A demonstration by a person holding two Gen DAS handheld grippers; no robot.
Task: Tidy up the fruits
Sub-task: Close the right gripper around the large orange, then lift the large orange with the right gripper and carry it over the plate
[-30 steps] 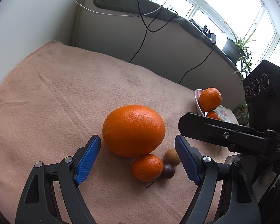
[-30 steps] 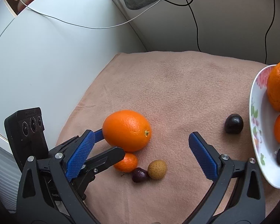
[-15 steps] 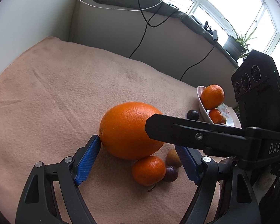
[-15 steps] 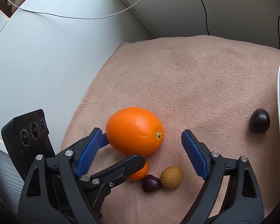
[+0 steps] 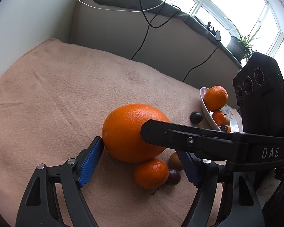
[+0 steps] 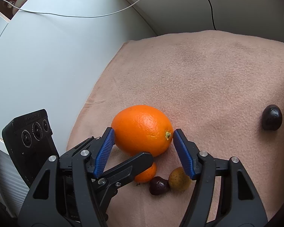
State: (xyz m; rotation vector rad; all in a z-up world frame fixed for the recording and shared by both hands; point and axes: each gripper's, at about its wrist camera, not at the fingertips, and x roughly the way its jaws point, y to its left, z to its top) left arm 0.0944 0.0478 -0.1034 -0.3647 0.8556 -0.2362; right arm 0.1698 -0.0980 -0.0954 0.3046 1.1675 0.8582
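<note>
I have the large orange (image 6: 143,129) lying on the peach-coloured blanket (image 6: 208,71) with its long axis running across my right gripper (image 6: 143,139), stem end toward the right-hand pad. That gripper's jaws have just been closing around it and now stand at a middling width: the left blue pad sits against the orange's blunt end and the right pad is at the stem end, so I judge the fruit pinched lengthwise, or within a hair of it. My left gripper (image 5: 140,159) is also about the same orange from the other side, jaws fairly wide and just closing a little; its left pad tip touches the peel, but its other pad is hidden behind the right gripper's black finger, so I cannot tell whether it presses. The right hand is plainly the one better placed on the fruit. Just beside the orange, on my near side, lie a small mandarin (image 5: 151,173), a tan fruit (image 6: 179,178) and a dark purple fruit (image 6: 158,185), all touching or nearly so. The plate (image 5: 205,105) with fruit already in it stands well off to the right, a dark round fruit (image 6: 271,117) just before its rim. A lift must clear the mandarin tucked under the orange.
</note>
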